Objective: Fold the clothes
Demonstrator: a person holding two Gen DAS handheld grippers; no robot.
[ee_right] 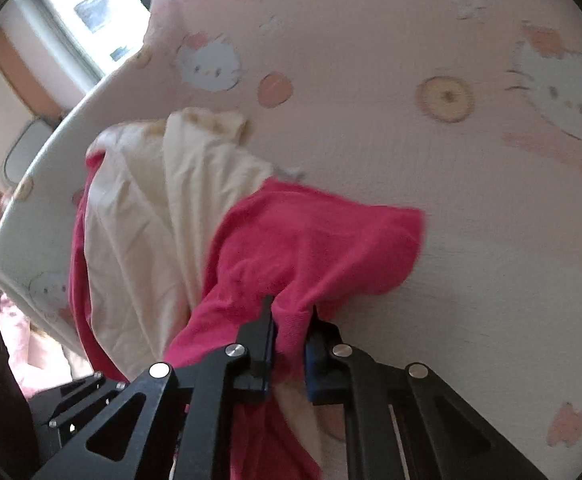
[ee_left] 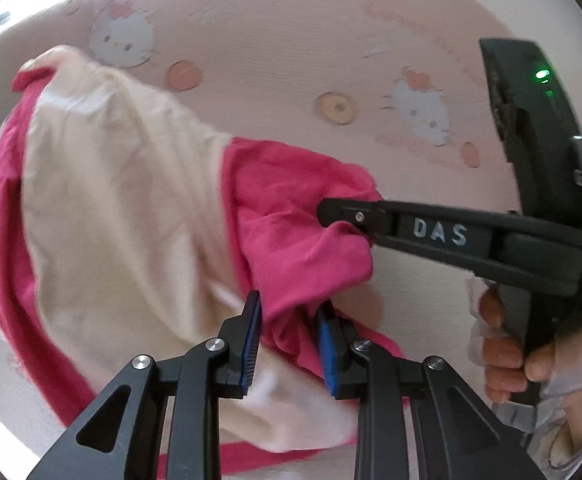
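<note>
Left gripper [ee_left: 289, 312] fingers pinch pink hem; right gripper [ee_right: 291, 320] fingers likewise. Garment [ee_left: 131, 200] soft, light, limp (hold hems, corners).

In the left wrist view, bare pink cartoon-cat bedsheet [ee_left: 291, 40] fills the top and upper right of the frame, open for passage. The crumpled pink-and-cream garment [ee_left: 123, 208] blocks the left and centre. The right gripper [ee_left: 345, 218] crosses in from the right edge, barring the middle right. In the right wrist view, sheet at right lies free; the window [ee_right: 91, 8] and bed edge, somewhat blurred, bound the upper left.
</note>
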